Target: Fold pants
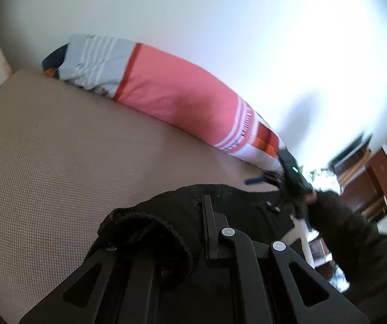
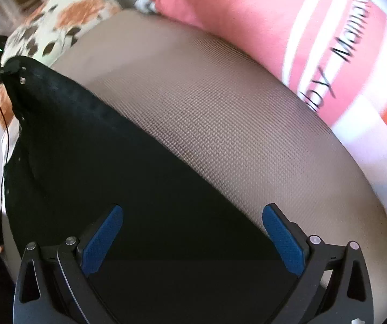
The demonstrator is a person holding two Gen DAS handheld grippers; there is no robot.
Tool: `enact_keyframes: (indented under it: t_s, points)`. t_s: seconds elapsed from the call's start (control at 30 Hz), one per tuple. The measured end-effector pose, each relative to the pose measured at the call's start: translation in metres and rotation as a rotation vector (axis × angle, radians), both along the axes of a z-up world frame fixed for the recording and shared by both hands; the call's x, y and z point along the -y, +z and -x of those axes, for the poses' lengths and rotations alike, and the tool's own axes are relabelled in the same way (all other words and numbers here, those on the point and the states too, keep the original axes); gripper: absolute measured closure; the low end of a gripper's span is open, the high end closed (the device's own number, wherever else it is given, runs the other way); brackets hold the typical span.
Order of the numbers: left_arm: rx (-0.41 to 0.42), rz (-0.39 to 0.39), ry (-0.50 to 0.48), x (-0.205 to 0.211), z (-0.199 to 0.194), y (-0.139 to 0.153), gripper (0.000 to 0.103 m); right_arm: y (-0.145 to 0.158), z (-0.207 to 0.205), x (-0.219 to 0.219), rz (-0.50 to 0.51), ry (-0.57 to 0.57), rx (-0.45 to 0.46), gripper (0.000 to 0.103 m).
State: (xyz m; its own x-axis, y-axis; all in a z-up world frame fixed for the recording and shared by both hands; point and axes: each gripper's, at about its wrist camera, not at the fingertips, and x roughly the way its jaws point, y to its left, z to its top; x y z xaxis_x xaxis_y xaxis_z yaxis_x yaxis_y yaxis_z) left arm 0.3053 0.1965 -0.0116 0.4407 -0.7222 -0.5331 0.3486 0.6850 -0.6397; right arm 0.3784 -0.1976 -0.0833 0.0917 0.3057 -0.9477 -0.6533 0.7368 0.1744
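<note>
We are pinching the black pants [image 1: 166, 216] in our left tongs [image 1: 209, 232] at lower centre, while our right tongs [image 2: 193, 232] are hanging spread above them.

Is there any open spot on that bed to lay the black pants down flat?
Yes: the tan mattress is bare between the black pants and the pink pillow along the wall. It is crowded at the near edge, where the pants hang from the left claw.
</note>
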Motion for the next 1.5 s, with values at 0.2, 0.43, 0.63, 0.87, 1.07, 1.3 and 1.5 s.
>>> enact_keyframes:
  t_s: [0.2,0.43,0.63,0.87,1.07,1.3,1.5]
  points:
    - [0.036,0.013,-0.018,0.001,0.015,0.009,0.095,-0.013,-0.012,-0.016,-0.019,0.166,-0.105,0.012]
    - [0.045,0.042,-0.014,-0.004,0.023,0.013,0.095,-0.016,-0.023,-0.011,-0.047,0.238,-0.171,0.035]
    - [0.040,0.034,-0.002,-0.003,0.023,0.014,0.095,-0.018,-0.022,0.002,0.012,0.231,-0.175,0.059]
    - [0.031,0.005,0.010,-0.002,0.016,0.007,0.095,-0.004,0.003,0.010,0.134,0.160,-0.013,0.091]
    - [0.038,-0.049,0.018,-0.004,0.018,0.008,0.095,0.036,0.046,0.008,0.178,-0.016,0.218,0.093]
    - [0.066,-0.078,-0.042,-0.010,0.058,0.022,0.094,0.086,0.128,0.017,0.174,-0.140,0.366,0.094]
    - [0.064,-0.107,-0.111,-0.015,0.118,0.021,0.093,0.098,0.217,0.021,0.089,-0.200,0.349,0.094]
